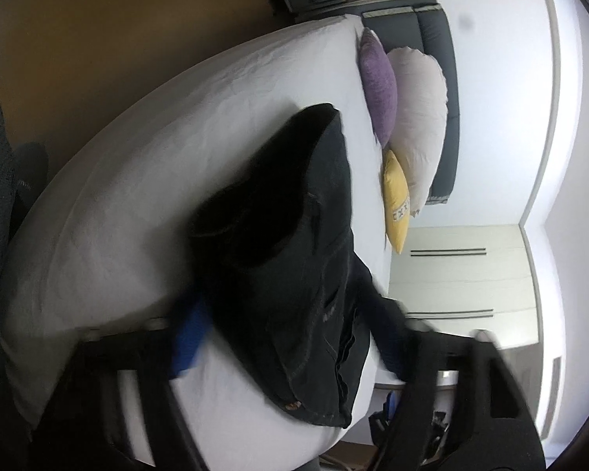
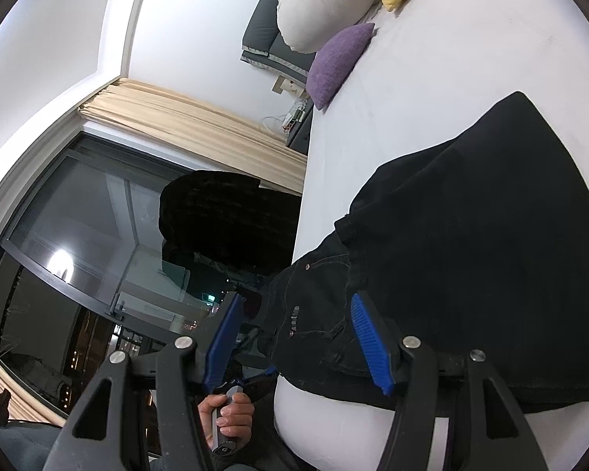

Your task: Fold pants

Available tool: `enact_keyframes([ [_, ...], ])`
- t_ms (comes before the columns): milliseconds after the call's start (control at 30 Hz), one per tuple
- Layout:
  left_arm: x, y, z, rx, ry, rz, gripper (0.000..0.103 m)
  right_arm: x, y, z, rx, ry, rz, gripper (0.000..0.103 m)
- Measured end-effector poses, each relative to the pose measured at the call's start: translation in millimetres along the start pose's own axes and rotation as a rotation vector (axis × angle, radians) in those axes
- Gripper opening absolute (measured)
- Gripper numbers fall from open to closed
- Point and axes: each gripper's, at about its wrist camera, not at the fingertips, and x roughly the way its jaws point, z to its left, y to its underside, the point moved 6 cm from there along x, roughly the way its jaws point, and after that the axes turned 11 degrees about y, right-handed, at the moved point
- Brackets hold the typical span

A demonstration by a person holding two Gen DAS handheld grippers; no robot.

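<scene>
Black jeans (image 1: 294, 259) lie folded in a thick stack on the white bed (image 1: 145, 180), waistband and pocket end near the bed's edge. My left gripper (image 1: 290, 337) is open, its blurred blue pads (image 1: 188, 337) either side of the stack's near end. In the right wrist view the jeans (image 2: 471, 243) fill the right half on the bed (image 2: 471, 59). My right gripper (image 2: 298, 337) is open, its blue pads (image 2: 367, 337) straddling the pocket corner without clamping it. The other hand holding the left gripper's handle (image 2: 227, 412) shows below.
A purple cushion (image 1: 379, 90), a white pillow (image 1: 420, 117) and a yellow cushion (image 1: 396, 200) lean at the dark headboard (image 1: 439, 90). A white wardrobe (image 1: 463, 278) stands beyond the bed. A dark window (image 2: 78, 235) with beige curtain (image 2: 184, 117) lies off the bed's side.
</scene>
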Motion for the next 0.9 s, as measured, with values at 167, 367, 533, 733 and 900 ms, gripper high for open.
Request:
enact_keyframes([
  [167, -3.1, -2.5, 19.1, -0.112, 0.061, -0.009, 0.029, 3.7, -5.8, 0.8, -0.005, -0.003, -0.002, 0.062],
  [367, -6.6, -0.8, 17.9, -0.114, 0.096, -0.006, 0.019, 17.0, -22.4, 2.7, -0.034, 0.039, 0.028, 0.062],
  [533, -6.5, 0.9, -12.8, 0.002, 0.083, 0.005, 0.016, 45.3, -35.4, -3.2, -0.059, 0.123, 0.13, 0.062],
  [733, -1.0, 9.3, -58.0, 0.15, 0.048, 0.028, 0.015, 92.8, -35.1, -43.7, 0.011, 0.265, 0.299, 0.062],
  [900, 11.8, 28.5, -107.1, 0.344, 0.001, 0.07, 0.015, 102.6, -26.1, -69.2, 0.024, 0.286, 0.29, 0.044],
])
